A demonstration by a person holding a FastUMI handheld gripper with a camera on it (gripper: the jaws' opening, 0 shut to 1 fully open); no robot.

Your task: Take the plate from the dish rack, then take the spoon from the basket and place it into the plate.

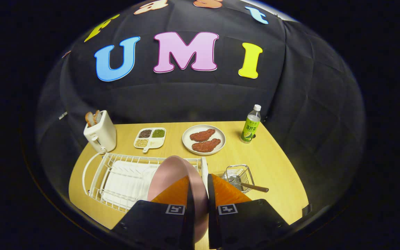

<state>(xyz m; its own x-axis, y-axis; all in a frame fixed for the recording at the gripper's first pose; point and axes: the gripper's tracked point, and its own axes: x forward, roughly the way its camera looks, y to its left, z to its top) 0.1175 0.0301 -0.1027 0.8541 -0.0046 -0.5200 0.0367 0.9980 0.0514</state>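
Observation:
A pink plate (172, 172) stands on edge between my two fingers, its rim rising ahead of them over the right end of the white wire dish rack (116, 180). My gripper (200, 194) is shut on the plate, one orange finger (175, 192) on each face. Right of the fingers sits a small wire basket (240, 175) with a spoon in it; the spoon's brown handle (257, 188) sticks out to the right over the wooden table.
Beyond the rack stand a white toaster (100, 133) with toast, a divided dish of grains (150, 137), a white plate with two pieces of meat (203, 139) and a green-labelled bottle (251, 125). Bare wooden table (276, 163) lies right of the basket.

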